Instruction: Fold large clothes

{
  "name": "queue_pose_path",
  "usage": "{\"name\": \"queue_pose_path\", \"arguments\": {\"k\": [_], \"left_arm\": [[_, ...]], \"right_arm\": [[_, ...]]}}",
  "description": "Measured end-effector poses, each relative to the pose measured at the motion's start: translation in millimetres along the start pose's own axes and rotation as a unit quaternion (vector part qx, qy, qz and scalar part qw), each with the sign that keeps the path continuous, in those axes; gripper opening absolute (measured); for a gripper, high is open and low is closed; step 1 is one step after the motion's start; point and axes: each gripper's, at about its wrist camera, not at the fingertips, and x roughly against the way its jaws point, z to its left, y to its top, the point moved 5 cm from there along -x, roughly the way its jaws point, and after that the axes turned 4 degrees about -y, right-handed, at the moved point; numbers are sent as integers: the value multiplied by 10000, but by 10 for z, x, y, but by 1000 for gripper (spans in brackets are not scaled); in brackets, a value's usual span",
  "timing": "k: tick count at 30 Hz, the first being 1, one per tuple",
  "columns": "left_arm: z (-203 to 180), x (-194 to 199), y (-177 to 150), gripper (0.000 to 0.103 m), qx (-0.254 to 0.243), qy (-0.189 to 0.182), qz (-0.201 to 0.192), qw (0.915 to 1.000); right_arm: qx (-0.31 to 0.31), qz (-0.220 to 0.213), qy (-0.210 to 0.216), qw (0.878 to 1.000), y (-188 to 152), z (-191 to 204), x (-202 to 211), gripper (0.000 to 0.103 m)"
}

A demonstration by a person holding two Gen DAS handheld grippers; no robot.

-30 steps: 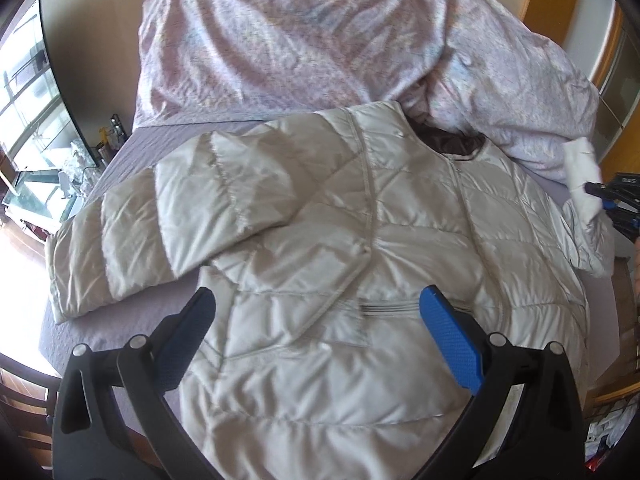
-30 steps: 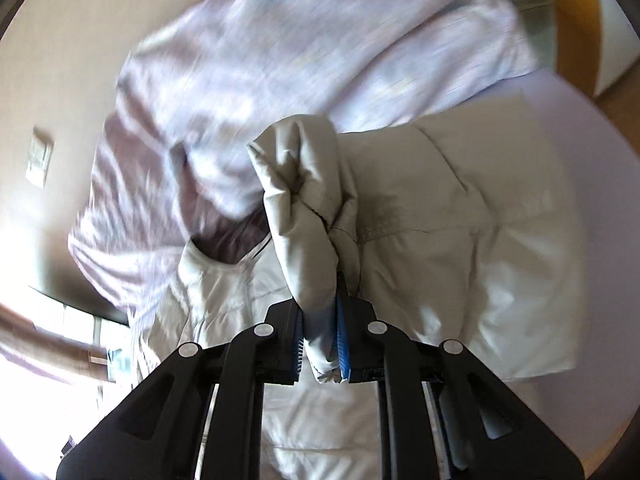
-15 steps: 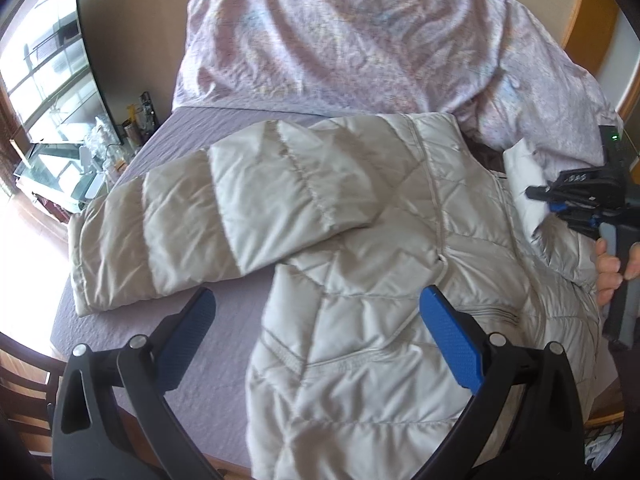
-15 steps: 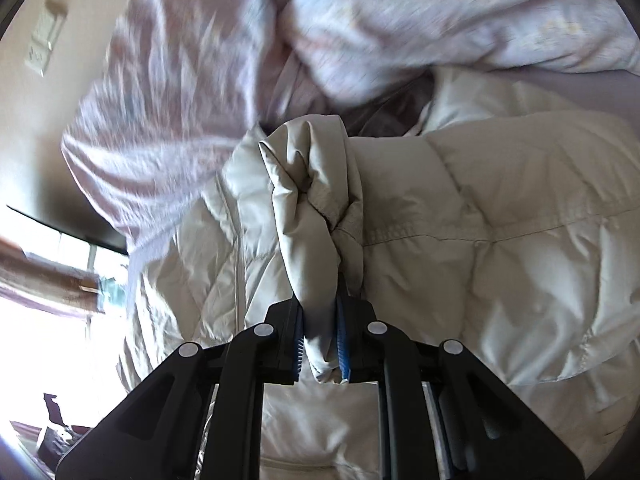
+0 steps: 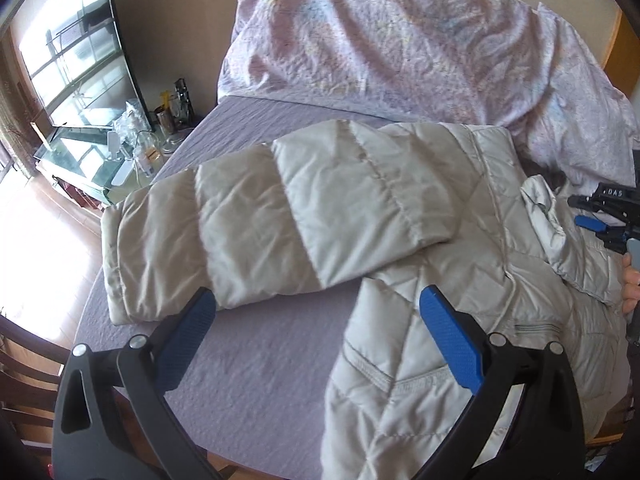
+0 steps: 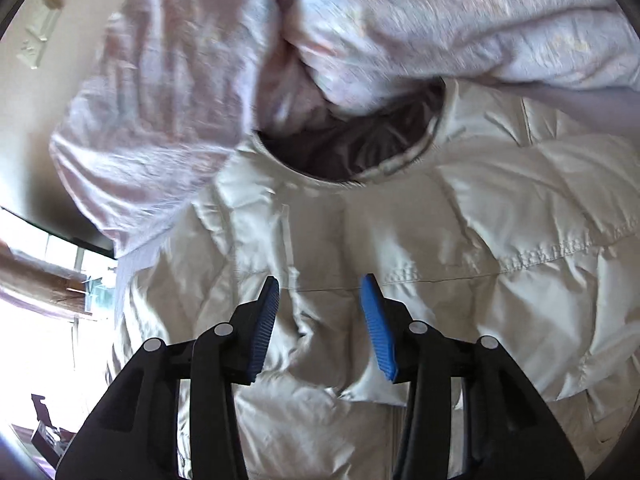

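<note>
A pale grey quilted jacket lies front-up on the purple bed sheet. Its left sleeve stretches out flat to the left. My left gripper hovers open over that sleeve's lower edge and holds nothing. The right sleeve lies folded in across the chest. My right gripper is over the jacket just below the dark-lined collar. Its jaws are opening and the blue pads stand clear of the cloth beneath. It also shows as the right gripper at the left wrist view's edge.
A crumpled floral duvet is heaped at the bed's head, touching the collar. Left of the bed are a glass stand with bottles and a large screen. A wooden chair back is at the near left corner. A hand holds the right gripper.
The right gripper was shut on the bunched right sleeve; now its jaws have parted and the sleeve has dropped onto the jacket. The left gripper has shifted left toward the outstretched sleeve.
</note>
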Motion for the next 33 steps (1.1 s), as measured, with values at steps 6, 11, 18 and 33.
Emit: {"name": "queue_pose_path", "arguments": {"k": [6, 11, 18, 33], "left_arm": [[332, -12, 85, 101, 232, 64, -42, 9997], [763, -86, 148, 101, 554, 342, 33, 9979], [1537, -252, 157, 101, 1284, 608, 107, 9898], [2123, -610, 11, 66, 2500, -88, 441, 9672]], "right_arm": [[185, 511, -270, 9982, -230, 195, -456, 46], [778, 398, -946, 9917, -357, 375, -612, 47], [668, 449, -818, 9934, -368, 401, -638, 47], [531, 518, -564, 9956, -309, 323, -615, 48]]}}
